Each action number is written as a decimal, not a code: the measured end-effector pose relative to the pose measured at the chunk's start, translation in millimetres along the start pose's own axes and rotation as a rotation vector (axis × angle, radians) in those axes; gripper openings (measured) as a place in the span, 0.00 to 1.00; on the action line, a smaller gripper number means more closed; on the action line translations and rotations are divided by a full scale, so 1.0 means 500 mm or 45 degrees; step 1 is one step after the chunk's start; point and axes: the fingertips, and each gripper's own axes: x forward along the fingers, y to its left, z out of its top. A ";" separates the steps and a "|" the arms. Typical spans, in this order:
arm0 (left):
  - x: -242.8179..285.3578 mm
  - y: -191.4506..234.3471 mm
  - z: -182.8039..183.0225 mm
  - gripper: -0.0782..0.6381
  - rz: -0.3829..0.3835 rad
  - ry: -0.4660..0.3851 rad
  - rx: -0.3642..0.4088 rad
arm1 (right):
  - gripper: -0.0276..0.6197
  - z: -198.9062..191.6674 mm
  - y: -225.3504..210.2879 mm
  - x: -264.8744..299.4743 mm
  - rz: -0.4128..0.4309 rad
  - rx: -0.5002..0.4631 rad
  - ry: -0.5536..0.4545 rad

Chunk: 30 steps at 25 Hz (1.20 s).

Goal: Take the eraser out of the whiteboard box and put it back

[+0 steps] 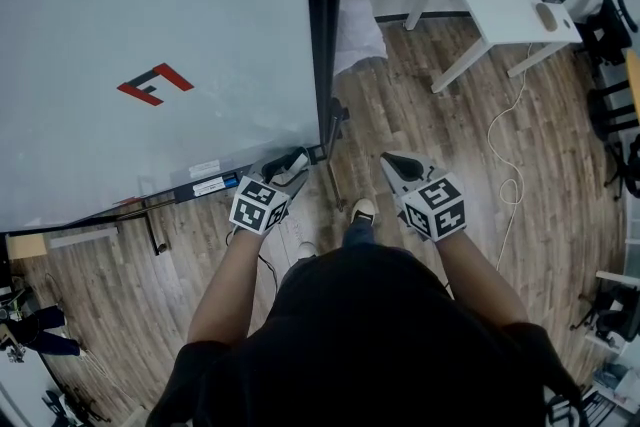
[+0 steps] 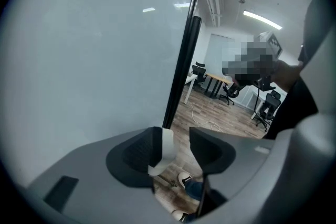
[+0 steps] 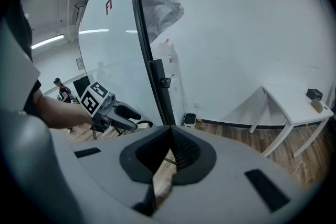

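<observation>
Holds the left gripper point(image 1: 296, 161) at the whiteboard's point(image 1: 150, 15) lower right corner, by the end of the whiteboard box point(image 1: 215, 185), jaws apart. Shows a white eraser point(image 2: 166, 145) between them, against one pad, clear of the other. Holds the right gripper point(image 1: 390, 160) over the wood floor point(image 1: 480, 165), jaws together, empty.

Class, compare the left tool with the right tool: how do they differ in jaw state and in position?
The left tool's jaws stand apart; the right tool's jaws meet. The left tool is at the whiteboard's bottom corner; the right tool hangs over bare floor, clear of the board. Both share the same grey two-jaw build.
</observation>
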 end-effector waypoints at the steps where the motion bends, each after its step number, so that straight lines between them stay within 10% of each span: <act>1: 0.003 0.001 -0.001 0.42 0.001 0.004 0.004 | 0.03 -0.002 -0.001 0.000 -0.001 0.003 0.001; 30: 0.061 0.023 -0.035 0.43 -0.002 0.082 0.030 | 0.03 -0.029 -0.009 0.001 -0.006 0.023 0.031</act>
